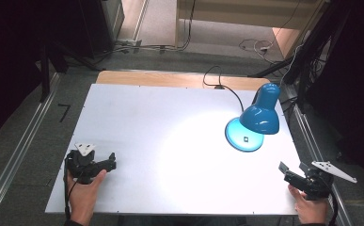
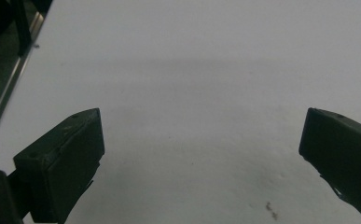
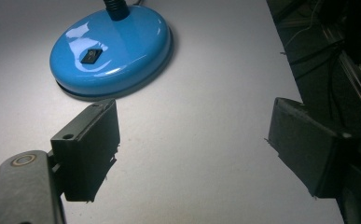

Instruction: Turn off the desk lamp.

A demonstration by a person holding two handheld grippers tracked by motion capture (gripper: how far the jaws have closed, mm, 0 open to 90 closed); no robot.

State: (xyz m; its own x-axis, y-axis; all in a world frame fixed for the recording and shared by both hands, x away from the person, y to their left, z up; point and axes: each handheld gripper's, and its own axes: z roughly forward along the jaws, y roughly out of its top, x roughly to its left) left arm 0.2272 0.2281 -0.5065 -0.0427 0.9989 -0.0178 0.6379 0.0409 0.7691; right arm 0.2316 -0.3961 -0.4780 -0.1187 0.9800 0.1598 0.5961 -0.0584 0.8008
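R tool (image 1: 293, 169) open nr lamp base (image 3: 110, 51); L tool (image 1: 112, 159) open.

White table (image 1: 137, 117) with blue lamp (image 1: 255, 123)

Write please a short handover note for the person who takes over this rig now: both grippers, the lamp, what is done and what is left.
Left gripper: open, nothing between its jaws, resting low at the table's near left part.
Right gripper: open, holding nothing, at the near right edge, pointing toward the lamp base.
Blue desk lamp: stands at the far right of the table, lit, shade tilted down, throwing a bright pool on the table. Its black rocker switch sits on top of the base.
Done: nothing handled that shows.
Left: probably reach the switch with the right gripper, which is nearest.
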